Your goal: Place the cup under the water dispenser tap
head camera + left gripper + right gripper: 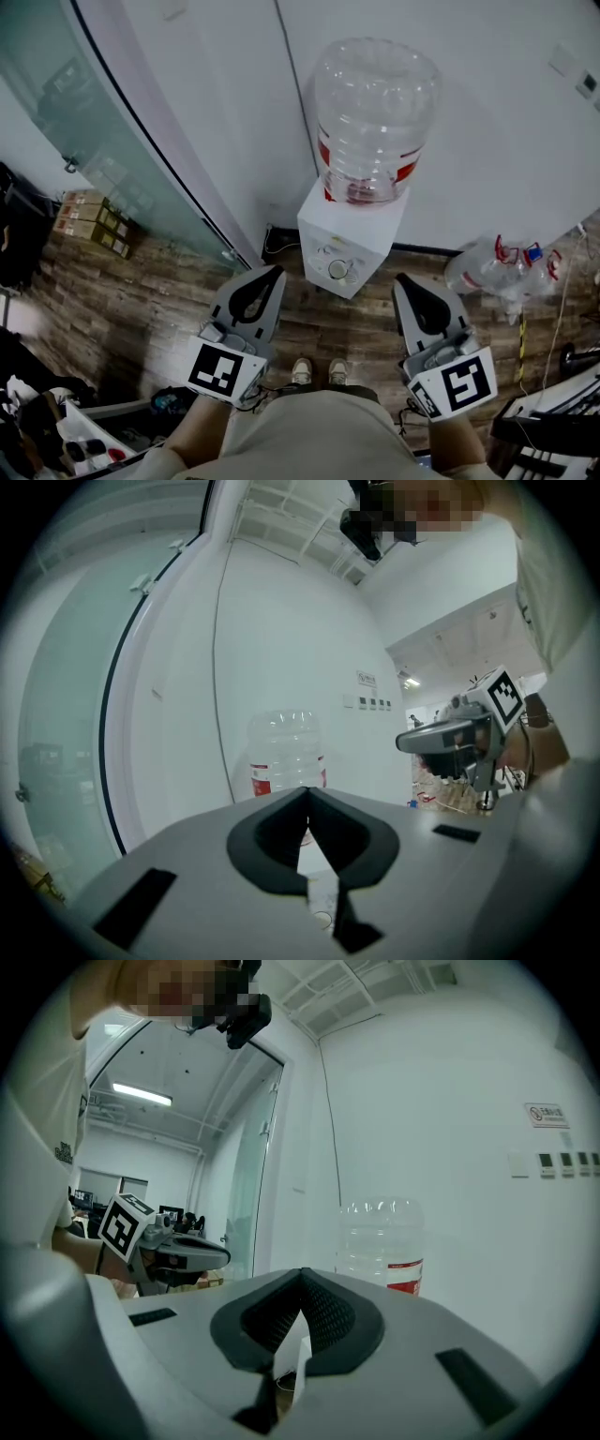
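Left gripper [275, 272] and right gripper [400, 279] both closed on nothing, side by side over wood floor [159, 300], water dispenser [361, 234] with clear bottle [375, 112] between them against white wall, small round thing [337, 270] at its front, possibly the cup

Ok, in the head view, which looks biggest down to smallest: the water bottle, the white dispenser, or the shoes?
Largest: water bottle.
Then white dispenser, partly hidden under it and farther from the camera.
Smallest: shoes.

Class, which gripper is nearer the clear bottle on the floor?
Right. The right gripper hangs beside the bottle, above it; the left gripper is across the dispenser, farther off.
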Available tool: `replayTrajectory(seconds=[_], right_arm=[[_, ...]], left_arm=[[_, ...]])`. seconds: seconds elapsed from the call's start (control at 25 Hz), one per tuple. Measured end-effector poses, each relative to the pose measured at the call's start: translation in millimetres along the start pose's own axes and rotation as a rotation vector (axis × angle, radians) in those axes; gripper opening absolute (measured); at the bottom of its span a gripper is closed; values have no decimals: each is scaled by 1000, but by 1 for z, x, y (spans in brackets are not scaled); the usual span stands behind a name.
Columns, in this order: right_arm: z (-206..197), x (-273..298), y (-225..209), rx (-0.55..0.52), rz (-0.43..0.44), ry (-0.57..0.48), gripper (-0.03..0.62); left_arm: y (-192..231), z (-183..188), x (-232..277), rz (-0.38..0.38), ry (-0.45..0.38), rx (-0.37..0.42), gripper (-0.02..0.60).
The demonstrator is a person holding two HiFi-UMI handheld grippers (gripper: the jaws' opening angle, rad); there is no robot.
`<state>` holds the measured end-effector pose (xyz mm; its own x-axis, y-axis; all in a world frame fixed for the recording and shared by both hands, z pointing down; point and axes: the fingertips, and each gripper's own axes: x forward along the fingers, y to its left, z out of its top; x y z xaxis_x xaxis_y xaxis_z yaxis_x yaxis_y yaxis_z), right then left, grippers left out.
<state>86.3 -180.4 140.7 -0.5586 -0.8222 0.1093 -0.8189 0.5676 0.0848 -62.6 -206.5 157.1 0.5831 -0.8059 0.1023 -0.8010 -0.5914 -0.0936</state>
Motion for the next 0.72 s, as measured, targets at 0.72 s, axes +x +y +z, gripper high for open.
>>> replayTrajectory(seconds=[0.72], right_arm=[[13, 0, 2, -53, 5, -22, 6]], left_arm=[[5, 12, -2, 21, -13, 30, 6]])
